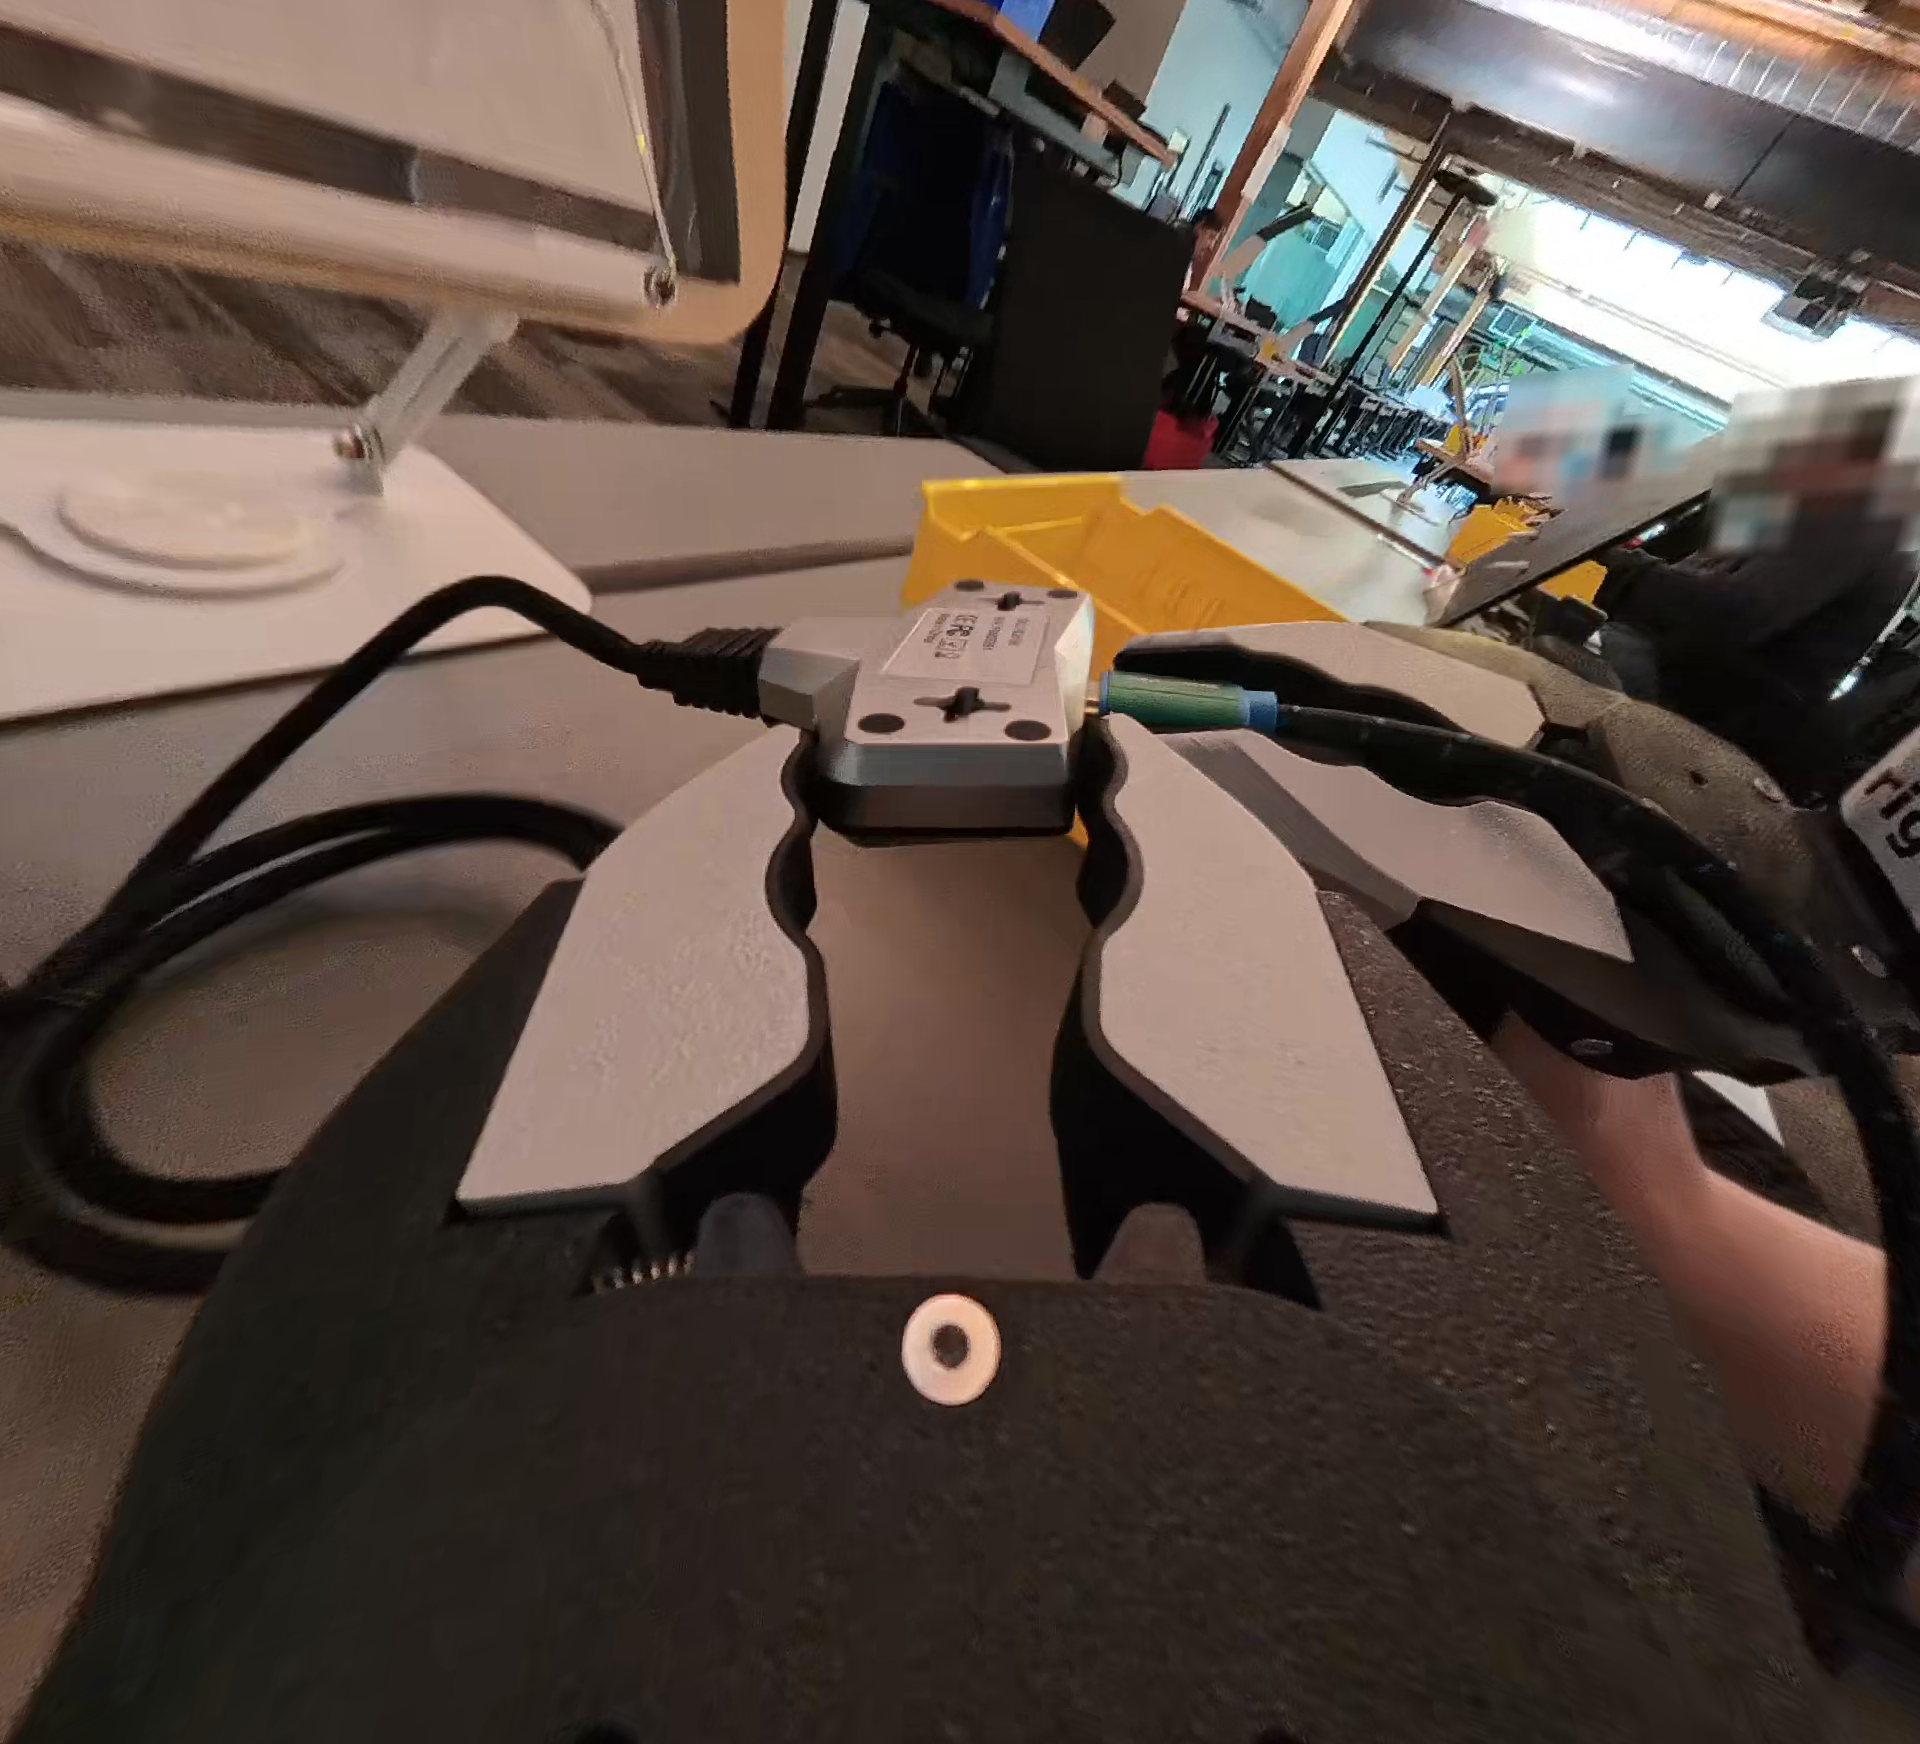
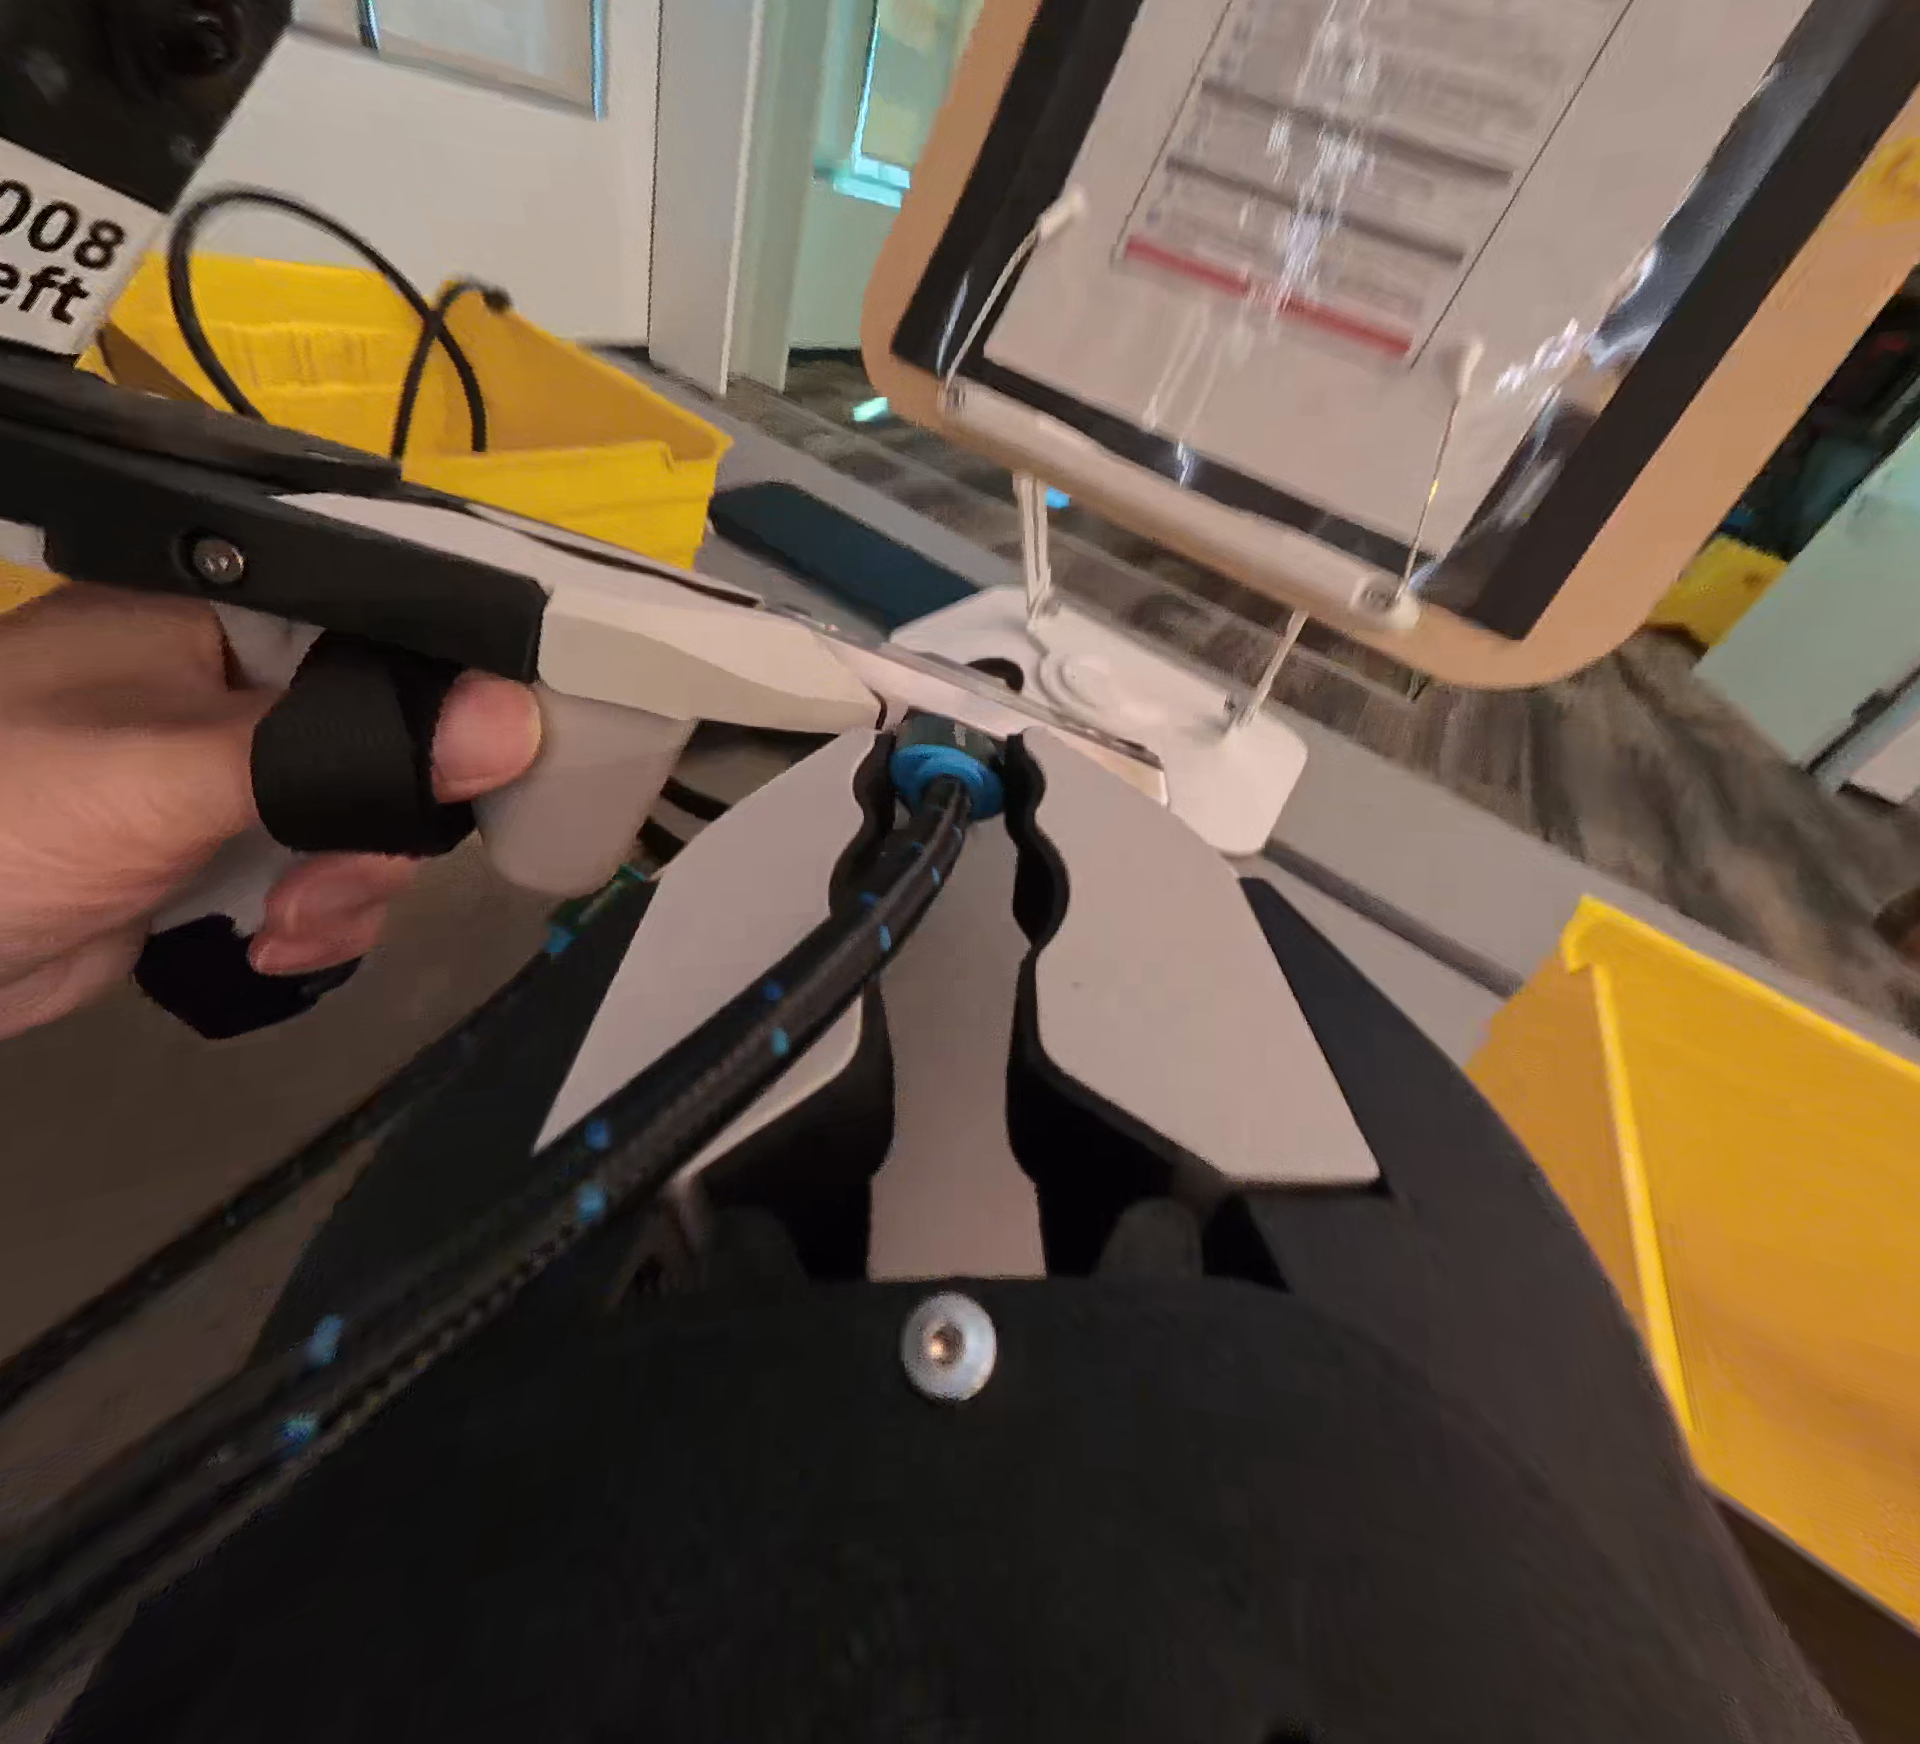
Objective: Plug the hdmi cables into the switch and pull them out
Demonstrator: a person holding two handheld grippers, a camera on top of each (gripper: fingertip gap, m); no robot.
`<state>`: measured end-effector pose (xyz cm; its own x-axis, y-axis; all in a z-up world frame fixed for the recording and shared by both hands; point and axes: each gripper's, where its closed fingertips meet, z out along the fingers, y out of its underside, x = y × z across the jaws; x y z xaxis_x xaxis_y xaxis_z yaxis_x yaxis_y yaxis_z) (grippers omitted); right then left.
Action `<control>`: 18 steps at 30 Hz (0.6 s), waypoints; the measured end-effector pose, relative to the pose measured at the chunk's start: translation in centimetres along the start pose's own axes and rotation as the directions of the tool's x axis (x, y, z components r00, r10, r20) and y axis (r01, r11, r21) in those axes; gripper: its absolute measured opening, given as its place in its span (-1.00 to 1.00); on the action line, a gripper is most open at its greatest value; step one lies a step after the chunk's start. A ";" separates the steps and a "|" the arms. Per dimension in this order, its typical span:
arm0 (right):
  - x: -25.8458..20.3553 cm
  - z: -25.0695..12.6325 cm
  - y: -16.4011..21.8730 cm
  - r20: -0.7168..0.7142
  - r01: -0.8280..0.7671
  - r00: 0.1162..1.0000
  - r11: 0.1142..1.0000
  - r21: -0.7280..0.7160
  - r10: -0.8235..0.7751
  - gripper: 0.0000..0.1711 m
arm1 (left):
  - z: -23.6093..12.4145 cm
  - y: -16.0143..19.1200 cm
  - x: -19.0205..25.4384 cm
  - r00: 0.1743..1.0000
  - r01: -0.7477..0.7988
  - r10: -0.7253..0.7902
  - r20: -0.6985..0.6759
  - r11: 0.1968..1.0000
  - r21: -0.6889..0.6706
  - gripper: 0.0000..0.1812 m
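- The switch [image 1: 951,718] sits clamped between the left gripper [image 1: 945,790] fingertips, above the table [image 1: 312,863].
- A cable [image 1: 343,707] leaves its left end and loops on the table.
- The plug [image 1: 1184,699] meets its right end, pinched by the right gripper [image 2: 940,764].
- A bin [image 1: 1122,541] lies behind the switch.
- A stand [image 1: 260,541] sits behind-left.

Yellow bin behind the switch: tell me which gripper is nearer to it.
Left, narrowly. The left gripper clamps the switch directly in front of the yellow bin. The right gripper, holding the green plug, sits beside the bin's front corner.
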<state>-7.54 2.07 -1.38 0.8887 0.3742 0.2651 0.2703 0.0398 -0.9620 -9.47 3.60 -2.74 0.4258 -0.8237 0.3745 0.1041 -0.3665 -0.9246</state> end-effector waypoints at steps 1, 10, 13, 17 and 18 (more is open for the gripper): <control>0.0 0.2 0.6 0.003 0.015 1.000 0.999 -0.041 -0.015 -0.76 | 0.1 0.4 -0.3 1.000 -0.001 0.001 0.001 1.000 0.000 -0.48; 0.5 -0.1 4.6 -0.097 -0.288 0.954 0.957 -0.048 0.282 -0.73 | 1.6 3.7 -0.9 0.999 -0.021 0.023 0.034 0.998 -0.061 -0.47; 0.4 -0.4 5.2 -0.095 -0.318 0.945 0.947 -0.056 0.312 -0.73 | 1.7 4.2 -0.9 0.998 -0.057 0.060 0.035 0.996 -0.071 -0.48; 0.3 -0.1 5.4 -0.073 -0.294 0.955 0.953 -0.077 0.289 -0.73 | 1.6 4.2 -1.2 0.995 -0.083 0.087 0.048 0.993 -0.083 -0.47; 0.2 -0.1 5.3 -0.067 -0.267 0.963 0.961 -0.071 0.263 -0.73 | 1.5 4.1 -1.2 0.993 -0.103 0.108 0.053 0.991 -0.085 -0.47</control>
<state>-5.90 2.29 -6.42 0.9511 0.3088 0.0068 0.0486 -0.1279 -0.9906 -8.21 3.76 -7.11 0.4813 -0.8344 0.2687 -0.0169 -0.3152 -0.9489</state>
